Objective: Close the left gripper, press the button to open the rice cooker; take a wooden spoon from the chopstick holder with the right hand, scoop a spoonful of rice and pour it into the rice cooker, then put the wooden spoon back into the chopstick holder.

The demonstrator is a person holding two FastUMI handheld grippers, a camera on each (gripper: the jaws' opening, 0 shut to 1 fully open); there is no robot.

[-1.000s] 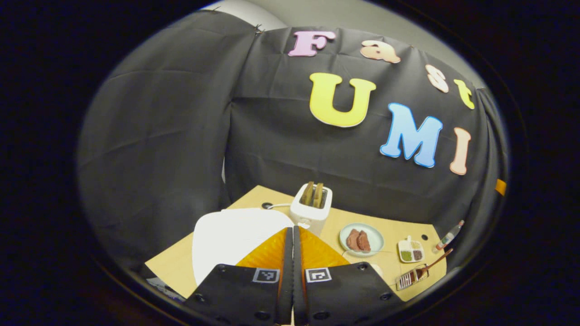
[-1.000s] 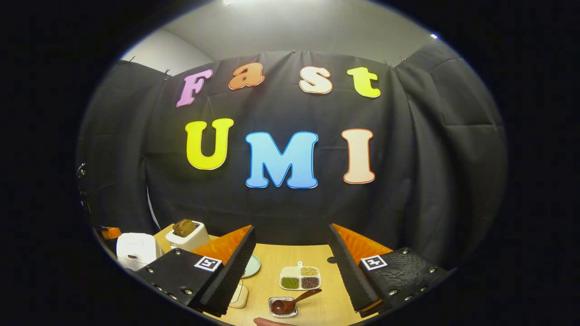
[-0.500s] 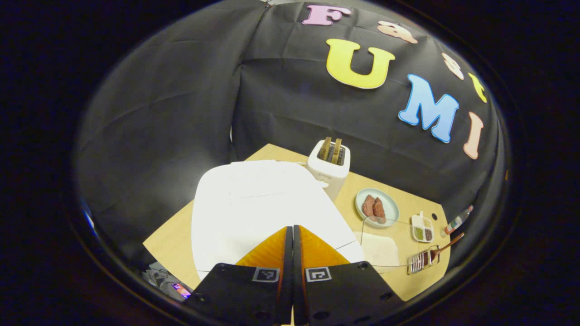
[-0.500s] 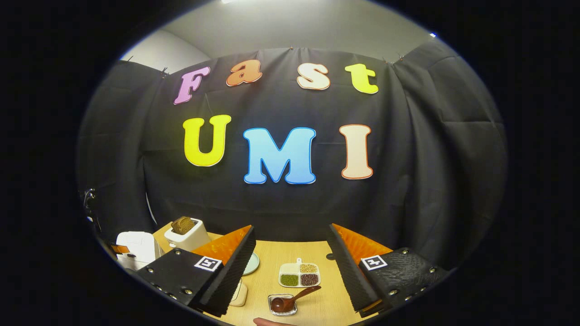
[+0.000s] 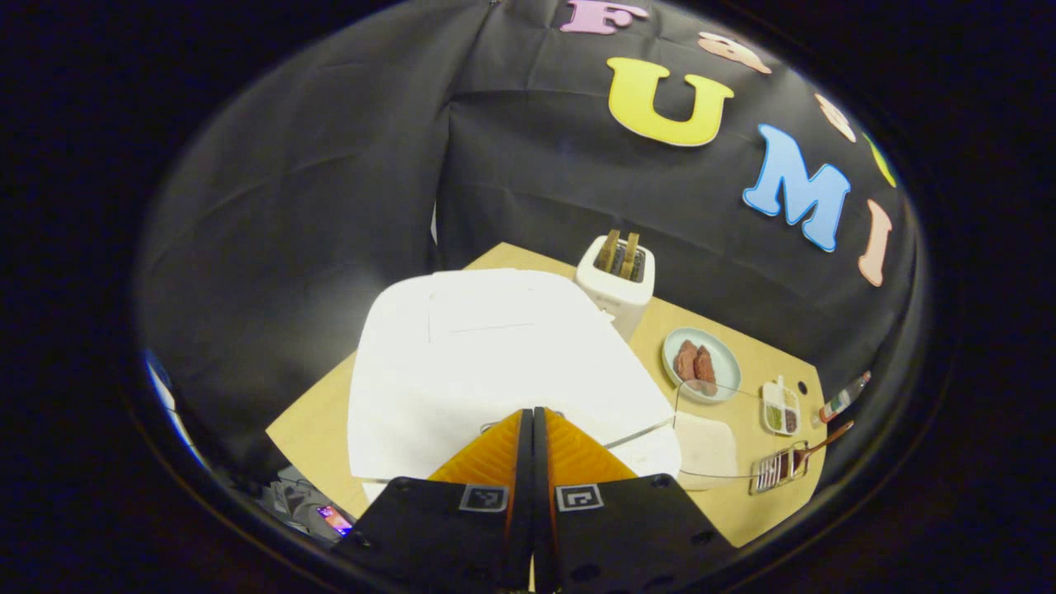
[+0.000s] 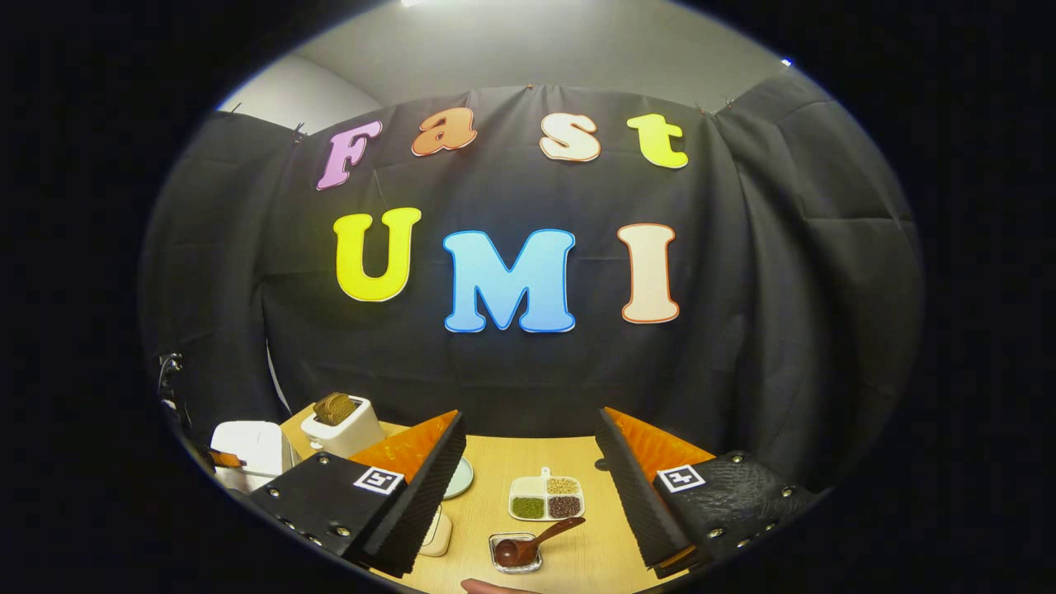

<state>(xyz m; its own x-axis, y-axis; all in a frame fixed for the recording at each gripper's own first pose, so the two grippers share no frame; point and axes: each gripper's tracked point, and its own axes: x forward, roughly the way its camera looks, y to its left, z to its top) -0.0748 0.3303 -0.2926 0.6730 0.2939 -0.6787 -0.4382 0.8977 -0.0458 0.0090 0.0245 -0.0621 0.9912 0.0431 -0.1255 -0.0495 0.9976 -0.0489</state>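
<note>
Rice cooker, toaster behind, plate beside

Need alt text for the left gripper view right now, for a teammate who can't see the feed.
The left gripper, fingers together, points down at the front edge of the closed white rice cooker on a wooden table. Beyond the cooker stand a toaster with two slices, a plate of brown food, a grain dish and a wooden spoon in its holder.
</note>
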